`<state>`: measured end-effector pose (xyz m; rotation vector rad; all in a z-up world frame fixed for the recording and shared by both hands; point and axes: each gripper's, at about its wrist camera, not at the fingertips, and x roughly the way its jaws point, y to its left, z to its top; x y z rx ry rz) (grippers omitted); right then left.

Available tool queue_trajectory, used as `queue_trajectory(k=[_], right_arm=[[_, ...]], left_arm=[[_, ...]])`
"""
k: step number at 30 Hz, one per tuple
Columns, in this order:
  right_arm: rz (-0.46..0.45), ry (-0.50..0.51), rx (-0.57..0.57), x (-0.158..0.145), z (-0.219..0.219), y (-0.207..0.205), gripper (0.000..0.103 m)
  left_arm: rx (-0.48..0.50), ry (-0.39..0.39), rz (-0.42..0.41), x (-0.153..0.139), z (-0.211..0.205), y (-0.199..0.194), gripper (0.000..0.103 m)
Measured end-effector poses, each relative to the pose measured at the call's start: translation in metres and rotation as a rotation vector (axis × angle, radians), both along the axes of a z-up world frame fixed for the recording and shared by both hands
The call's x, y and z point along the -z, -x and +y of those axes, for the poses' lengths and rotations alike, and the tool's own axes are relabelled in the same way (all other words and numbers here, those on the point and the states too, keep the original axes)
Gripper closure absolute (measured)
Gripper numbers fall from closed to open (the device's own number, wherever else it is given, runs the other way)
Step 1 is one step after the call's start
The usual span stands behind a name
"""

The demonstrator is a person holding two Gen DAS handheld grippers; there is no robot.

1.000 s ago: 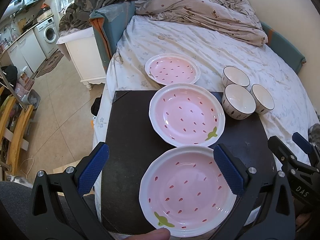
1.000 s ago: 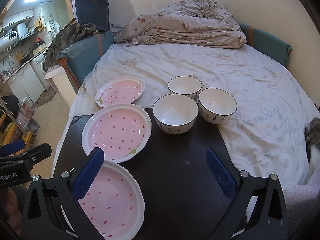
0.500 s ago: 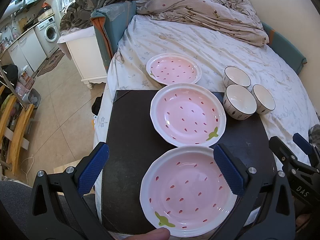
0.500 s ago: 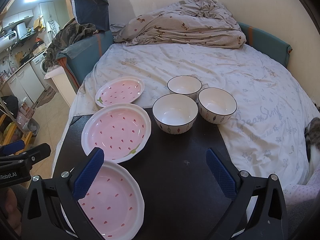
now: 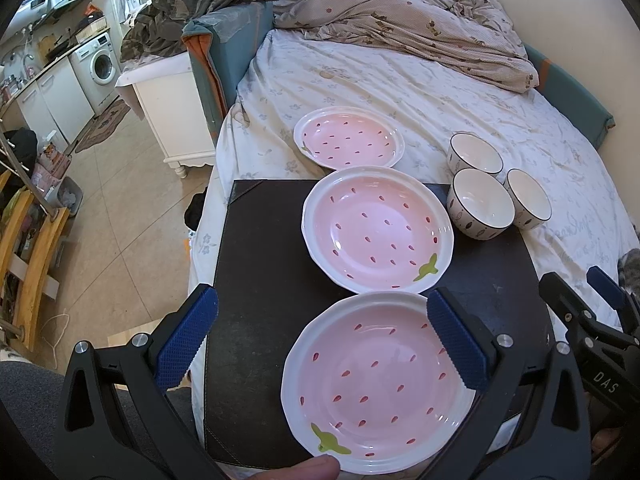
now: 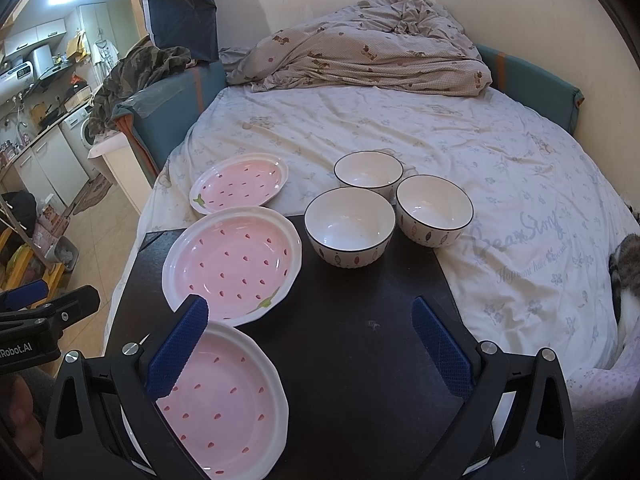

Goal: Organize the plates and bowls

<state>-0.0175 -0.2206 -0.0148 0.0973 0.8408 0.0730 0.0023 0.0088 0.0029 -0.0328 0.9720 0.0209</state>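
While three pink plates sit in a row, the near plate (image 5: 378,396) lies flat at the near edge of the black board (image 5: 260,272), green leaf toward the near edge. The middle plate (image 5: 378,234) touches it, leaf on its near right side. The far plate (image 5: 349,137) rests on the bed (image 5: 440,100) just past the board's far edge. All are round with red seed marks. Three white bowls (image 6: 350,226) stand upright, bunched at the far right corner. The left gripper (image 5: 320,344) hangs wide open over the near plate. The right gripper (image 6: 308,344) hangs open above the board.
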Motion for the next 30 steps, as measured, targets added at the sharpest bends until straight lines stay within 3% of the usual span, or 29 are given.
queue_trajectory(k=[30], right_arm=[[0.002,-0.005,0.001,-0.0011,-0.0033,-0.0016,0.000]], left_arm=[[-0.007,-0.011,-0.001,-0.0020,0.0066,-0.0031,0.000]])
